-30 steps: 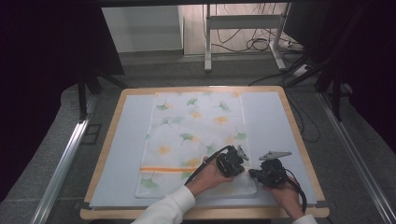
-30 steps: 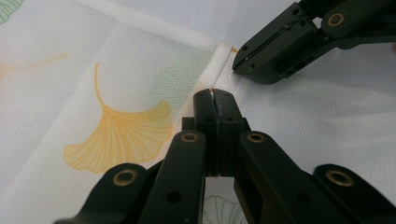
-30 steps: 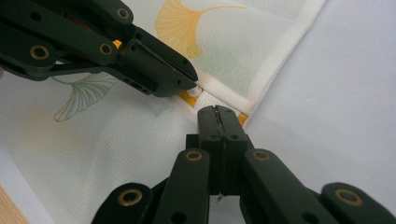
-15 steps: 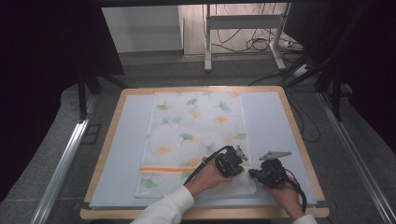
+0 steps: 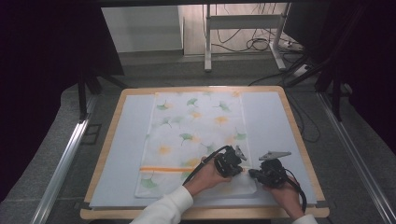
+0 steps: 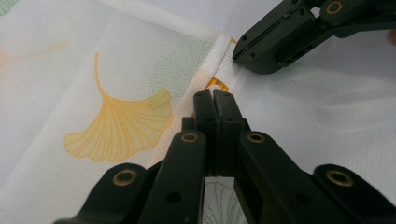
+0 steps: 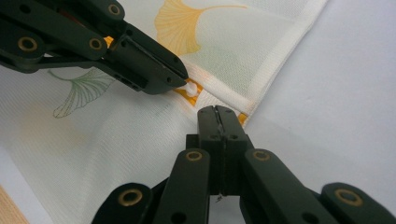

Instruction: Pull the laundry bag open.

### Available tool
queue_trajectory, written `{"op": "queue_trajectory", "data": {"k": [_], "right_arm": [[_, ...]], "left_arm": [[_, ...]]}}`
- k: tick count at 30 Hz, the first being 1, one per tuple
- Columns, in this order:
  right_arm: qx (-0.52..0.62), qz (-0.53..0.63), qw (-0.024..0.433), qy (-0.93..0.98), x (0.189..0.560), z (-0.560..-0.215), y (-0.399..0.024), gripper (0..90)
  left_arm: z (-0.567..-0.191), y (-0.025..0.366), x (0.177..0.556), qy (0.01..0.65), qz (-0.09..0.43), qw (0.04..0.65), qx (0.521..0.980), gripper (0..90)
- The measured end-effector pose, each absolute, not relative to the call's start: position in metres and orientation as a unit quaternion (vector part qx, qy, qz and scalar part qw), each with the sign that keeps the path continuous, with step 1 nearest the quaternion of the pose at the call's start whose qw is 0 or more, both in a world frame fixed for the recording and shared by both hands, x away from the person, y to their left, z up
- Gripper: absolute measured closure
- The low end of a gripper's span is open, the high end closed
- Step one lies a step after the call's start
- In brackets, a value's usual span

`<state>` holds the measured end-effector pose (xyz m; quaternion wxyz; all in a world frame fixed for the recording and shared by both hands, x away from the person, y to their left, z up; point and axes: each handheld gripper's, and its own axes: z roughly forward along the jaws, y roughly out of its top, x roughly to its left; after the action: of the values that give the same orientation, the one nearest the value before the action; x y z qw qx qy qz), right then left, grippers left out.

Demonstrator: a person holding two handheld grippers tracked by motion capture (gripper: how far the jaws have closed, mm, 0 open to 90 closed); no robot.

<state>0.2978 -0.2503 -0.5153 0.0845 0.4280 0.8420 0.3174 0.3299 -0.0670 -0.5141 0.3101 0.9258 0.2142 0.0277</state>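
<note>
A: Start with the left gripper (image 6: 214, 95). How do its jaws stand?

B: Pressed flat together, tip to tip. The tips rest on the cloth (image 6: 93, 60), right at its hemmed edge, but I cannot tell whether any fabric is pinched between them.

A: And the right gripper (image 7: 216, 112)?

B: Clenched as well, with no gap between the jaws. Its tips sit at the same hem, by the orange stripe (image 7: 192, 91) that runs across the cloth. Again, whether fabric is caught there is not clear.

A: How close are the two?

B: Very near. In the right gripper view the left one comes in from the upper left, and its tip lies just beside the right one's tip, on the stripe.

A: Where is the cloth itself?

B: From above, the cloth (image 5: 196, 126) lies spread flat on a pale mat (image 5: 130, 140) that covers a wooden table (image 5: 299, 140). It is white, printed with green and yellow leaves. Both grippers, left (image 5: 239, 161) and right (image 5: 254, 173), are at its near right edge, each held in a hand (image 5: 205, 177).
</note>
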Motion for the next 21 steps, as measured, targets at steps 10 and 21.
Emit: {"op": "queue_trajectory", "data": {"k": [10,21], "right_arm": [[0.426,0.317,0.089,0.843,0.2968,-0.5154,-0.2492,89.6],[0.426,0.317,0.089,0.843,0.2967,-0.5153,-0.2490,89.6]], "left_arm": [[-0.5126,-0.0739,0.3322,0.203,0.027,0.302,0.931,87.8],[-0.5127,-0.0758,0.3377,0.208,0.008,0.305,0.929,86.8]]}}
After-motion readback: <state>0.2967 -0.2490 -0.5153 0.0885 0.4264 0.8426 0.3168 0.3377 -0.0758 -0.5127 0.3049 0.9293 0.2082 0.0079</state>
